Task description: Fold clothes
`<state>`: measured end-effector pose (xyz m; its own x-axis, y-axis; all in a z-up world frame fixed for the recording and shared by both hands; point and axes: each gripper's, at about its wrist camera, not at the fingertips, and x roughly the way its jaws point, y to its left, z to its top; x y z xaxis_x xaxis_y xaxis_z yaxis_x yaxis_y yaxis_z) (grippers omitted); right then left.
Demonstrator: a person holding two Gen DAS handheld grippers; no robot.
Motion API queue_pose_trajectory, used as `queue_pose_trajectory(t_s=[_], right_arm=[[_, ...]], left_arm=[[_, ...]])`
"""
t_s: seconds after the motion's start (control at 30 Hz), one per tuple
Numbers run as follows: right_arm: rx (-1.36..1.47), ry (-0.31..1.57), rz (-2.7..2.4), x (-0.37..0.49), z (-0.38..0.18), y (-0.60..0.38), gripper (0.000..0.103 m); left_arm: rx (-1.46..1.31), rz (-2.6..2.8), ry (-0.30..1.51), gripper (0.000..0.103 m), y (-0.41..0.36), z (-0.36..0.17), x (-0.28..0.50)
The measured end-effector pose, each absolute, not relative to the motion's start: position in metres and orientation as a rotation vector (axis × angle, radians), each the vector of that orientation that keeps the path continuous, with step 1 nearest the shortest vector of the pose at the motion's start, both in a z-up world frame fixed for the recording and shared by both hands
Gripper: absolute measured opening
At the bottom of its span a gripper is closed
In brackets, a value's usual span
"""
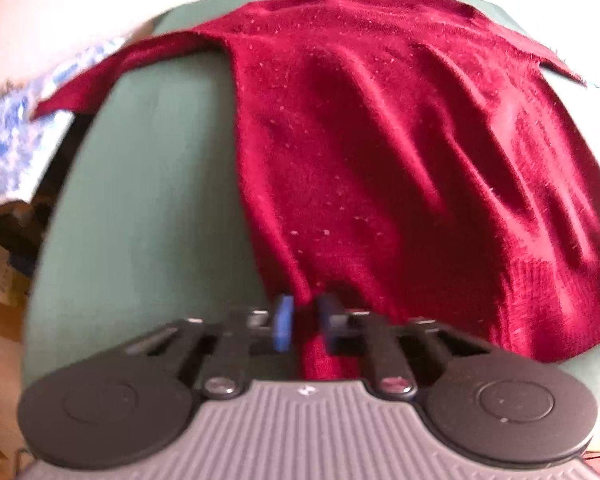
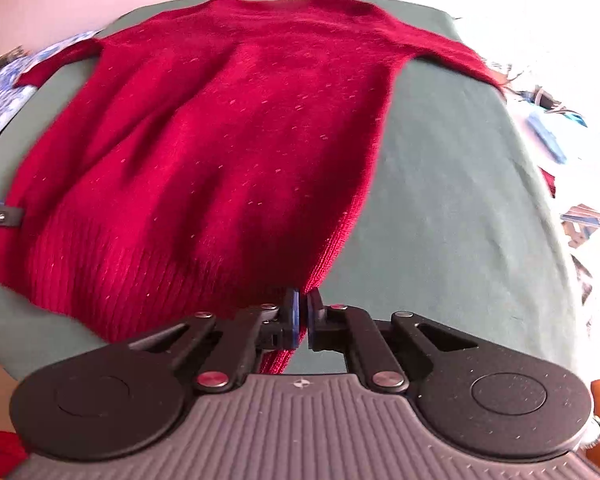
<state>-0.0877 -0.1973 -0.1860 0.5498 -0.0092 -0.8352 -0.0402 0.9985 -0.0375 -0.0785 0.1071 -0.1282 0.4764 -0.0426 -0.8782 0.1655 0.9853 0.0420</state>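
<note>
I have a red sweater [image 2: 204,152] spread over a green table [image 2: 452,200], neck end at the far edge and ribbed hem toward me. My left gripper [image 1: 304,322] pinches the hem at its left corner: the blue pads stand narrow with a fold of red knit bunched between them, and the cloth rises in wrinkles from that point. My right gripper [image 2: 302,320] clamps the hem at the right corner, its jaws nearly together on the edge of the ribbing. In the right wrist view I see the left gripper's tip at the far left margin, touching the hem. One sleeve [image 1: 112,68] trails off the far left of the table onto a blue-and-white patterned cloth [image 1: 8,136]; the other sleeve [image 2: 452,56] runs off the far right corner. Both views are slightly blurred.
</note>
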Motion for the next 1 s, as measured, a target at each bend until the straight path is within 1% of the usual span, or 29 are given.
queue_pose_trajectory(t_s=[0.07, 0.2, 0.33, 0.67, 0.73, 0.8, 0.83, 0.87, 0.9, 0.93, 0.97, 1.0], right_arm=[[-0.066, 0.983, -0.013, -0.089, -0.183, -0.202, 0.003], [-0.088, 0.97, -0.076, -0.091, -0.178, -0.212, 0.003], [-0.111, 0.987, -0.085, -0.092, -0.182, -0.212, 0.002], [-0.167, 1.033, -0.099, -0.093, -0.196, -0.212, 0.002], [-0.178, 1.043, -0.102, -0.093, -0.198, -0.212, 0.002], [-0.161, 1.046, -0.094, -0.092, -0.198, -0.214, 0.003], [-0.151, 1.048, -0.09, -0.091, -0.197, -0.215, 0.004], [-0.14, 1.049, -0.086, -0.091, -0.196, -0.216, 0.006], [-0.13, 1.05, -0.082, -0.09, -0.196, -0.217, 0.009], [-0.117, 1.051, -0.079, -0.09, -0.196, -0.217, 0.016], [-0.105, 1.049, -0.083, -0.089, -0.195, -0.218, 0.019], [-0.093, 1.047, -0.084, -0.088, -0.196, -0.219, 0.03]], left_arm=[[0.098, -0.148, 1.073, 0.001, 0.115, -0.124, -0.08], [0.095, -0.184, 1.075, 0.001, 0.129, -0.118, -0.084], [0.145, -0.196, 1.109, 0.001, 0.131, -0.126, -0.083], [0.23, -0.207, 1.119, 0.0, 0.131, -0.129, -0.088], [0.206, -0.205, 1.118, 0.001, 0.132, -0.125, -0.088], [0.139, -0.214, 1.111, 0.01, 0.138, -0.121, -0.085], [0.103, -0.218, 1.106, 0.022, 0.141, -0.118, -0.083], [0.102, -0.215, 1.109, 0.03, 0.14, -0.121, -0.081], [0.106, -0.211, 1.112, 0.032, 0.139, -0.123, -0.079], [0.11, -0.207, 1.116, 0.033, 0.137, -0.126, -0.077], [0.111, -0.207, 1.116, 0.033, 0.135, -0.127, -0.075], [0.112, -0.207, 1.115, 0.033, 0.133, -0.128, -0.074]])
